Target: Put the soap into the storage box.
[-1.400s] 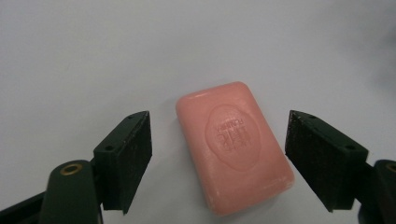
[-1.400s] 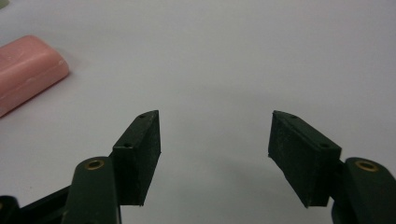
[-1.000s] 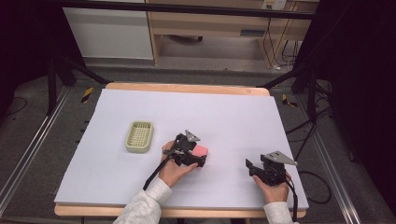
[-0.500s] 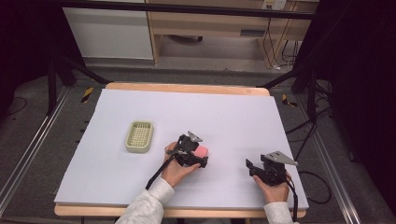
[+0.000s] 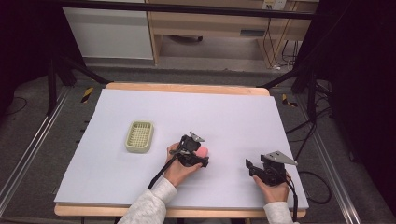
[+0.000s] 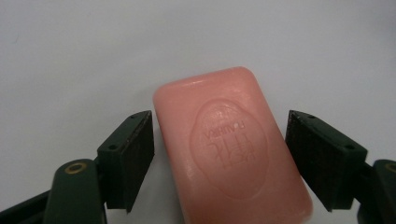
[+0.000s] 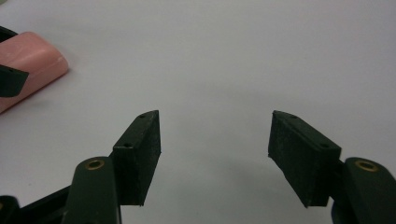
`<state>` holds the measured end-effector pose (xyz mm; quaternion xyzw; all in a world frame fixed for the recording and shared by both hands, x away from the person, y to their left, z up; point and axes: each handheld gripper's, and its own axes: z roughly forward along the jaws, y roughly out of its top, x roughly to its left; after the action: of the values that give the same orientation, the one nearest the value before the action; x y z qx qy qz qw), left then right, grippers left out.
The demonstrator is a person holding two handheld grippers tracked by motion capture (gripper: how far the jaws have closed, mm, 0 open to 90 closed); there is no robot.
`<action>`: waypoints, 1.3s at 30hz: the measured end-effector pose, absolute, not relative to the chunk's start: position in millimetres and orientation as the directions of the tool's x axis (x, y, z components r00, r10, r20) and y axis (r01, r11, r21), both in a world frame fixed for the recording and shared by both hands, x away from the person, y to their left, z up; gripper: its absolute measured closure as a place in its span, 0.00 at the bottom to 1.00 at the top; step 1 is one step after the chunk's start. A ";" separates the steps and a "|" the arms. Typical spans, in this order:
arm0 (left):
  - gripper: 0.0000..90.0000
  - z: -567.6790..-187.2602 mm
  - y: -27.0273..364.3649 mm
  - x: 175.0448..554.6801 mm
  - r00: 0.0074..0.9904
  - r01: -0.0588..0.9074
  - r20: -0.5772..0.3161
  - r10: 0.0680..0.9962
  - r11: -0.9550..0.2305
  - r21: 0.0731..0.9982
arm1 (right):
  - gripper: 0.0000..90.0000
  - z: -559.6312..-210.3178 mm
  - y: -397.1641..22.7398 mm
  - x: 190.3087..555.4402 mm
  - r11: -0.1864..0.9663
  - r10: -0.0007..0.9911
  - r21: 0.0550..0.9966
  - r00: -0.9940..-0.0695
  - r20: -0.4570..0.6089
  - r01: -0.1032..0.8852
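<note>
Here the pink soap bar (image 6: 231, 149) lies flat on the white table sheet (image 5: 233, 112), a little to the 5 o'clock side of its middle, and the left gripper (image 5: 195, 154) has it between its jaws. In the left gripper view those jaws have just been closing in on the bar, yet a sliver of sheet shows at each long side, so the pads (image 6: 135, 158) do not press on it yet. The bar runs lengthwise from about 5 o'clock to 11 o'clock in that view, stamped face up. It looks like a hard, stiff block with a smooth, waxy skin and rounded edges, light enough for one gripper but likely to slip or squirt out if pinched near a corner. The safest hold seems to be across the narrow width at mid-length, pads square on the two long flanks. The right gripper (image 5: 261, 169) rests at 3 o'clock from the soap, well apart, its jaws spread with nothing between them. The pale green slotted soap dish (image 5: 139, 136) sits near the soap at 9 o'clock, nothing in it.
</note>
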<state>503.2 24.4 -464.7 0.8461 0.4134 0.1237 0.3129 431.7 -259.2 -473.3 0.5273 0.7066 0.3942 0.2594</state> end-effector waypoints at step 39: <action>0.39 -465.8 21.7 503.2 0.602 0.668 -0.083 0.794 -0.444 0.597 | 0.39 -473.2 -259.2 431.9 0.135 0.950 0.830 -0.309 0.047 0.541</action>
<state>503.2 21.7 -465.8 0.8432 0.4333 0.1050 0.3003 431.9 -259.2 -473.2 0.5271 0.7069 0.3935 0.2599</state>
